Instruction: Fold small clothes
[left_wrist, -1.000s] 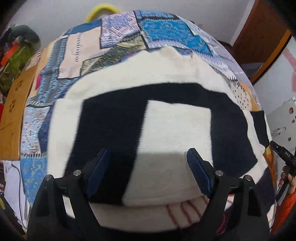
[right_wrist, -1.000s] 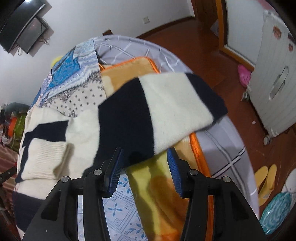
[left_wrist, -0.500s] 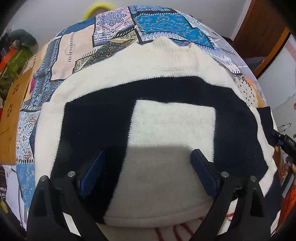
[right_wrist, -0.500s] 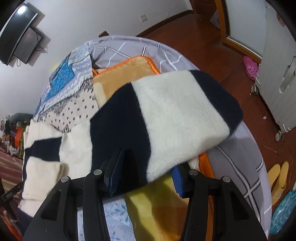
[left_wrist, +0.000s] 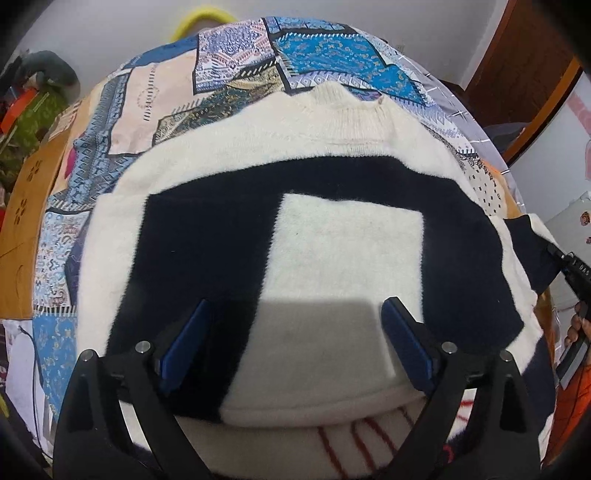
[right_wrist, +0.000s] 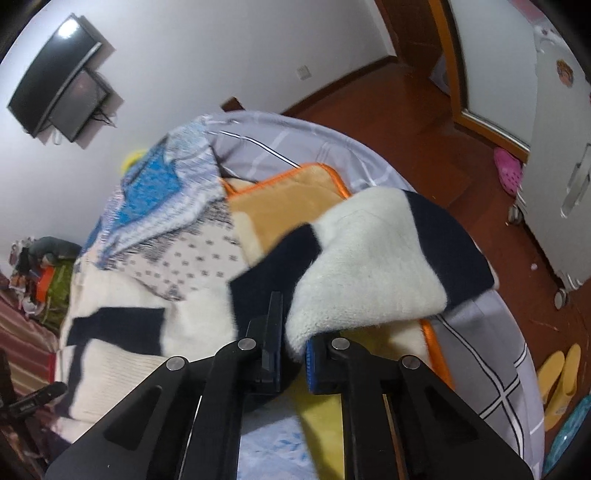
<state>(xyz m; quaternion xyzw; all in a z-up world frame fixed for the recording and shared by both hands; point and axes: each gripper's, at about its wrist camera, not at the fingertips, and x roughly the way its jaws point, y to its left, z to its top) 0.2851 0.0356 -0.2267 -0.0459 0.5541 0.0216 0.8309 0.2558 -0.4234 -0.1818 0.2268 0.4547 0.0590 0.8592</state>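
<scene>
My right gripper (right_wrist: 291, 354) is pinching the sleeve (right_wrist: 373, 266) of the cream and navy sweater (left_wrist: 332, 258); its jaws have just been closing and are now clamping the fuzzy fold between them, the rest of the sleeve draping beyond the tips over the orange blanket (right_wrist: 291, 199). My left gripper (left_wrist: 295, 343) is hovering with jaws spread wide, gripping nothing, the sweater's body lying flat on the bed (left_wrist: 155, 99) beneath and between them.
</scene>
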